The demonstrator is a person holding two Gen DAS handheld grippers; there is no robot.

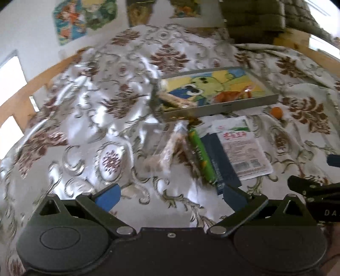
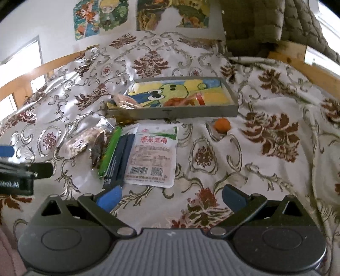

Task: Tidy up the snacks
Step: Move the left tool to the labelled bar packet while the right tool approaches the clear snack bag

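Note:
A grey tray [image 2: 180, 113] with a cartoon picture lies on the patterned cloth; it also shows in the left wrist view [image 1: 244, 105]. Inside it are a clear snack bag [image 2: 125, 100] at the left and an orange wrapper [image 2: 182, 100]. In front of the tray lie a white packet [image 2: 154, 154], a dark blue packet [image 2: 119, 159], a green stick [image 2: 110, 148], a dark brown snack [image 2: 98, 148] and a clear bag of pale snacks [image 2: 80, 142]. My left gripper [image 1: 171, 194] is open and empty, short of the pile. My right gripper [image 2: 171, 194] is open and empty, just before the white packet.
A small orange fruit [image 2: 222, 125] sits right of the pile, before the tray. A wooden bed frame [image 2: 308, 65] borders the cloth. A quilted olive blanket [image 2: 265, 25] is piled at the back right. Posters [image 2: 102, 17] hang on the wall.

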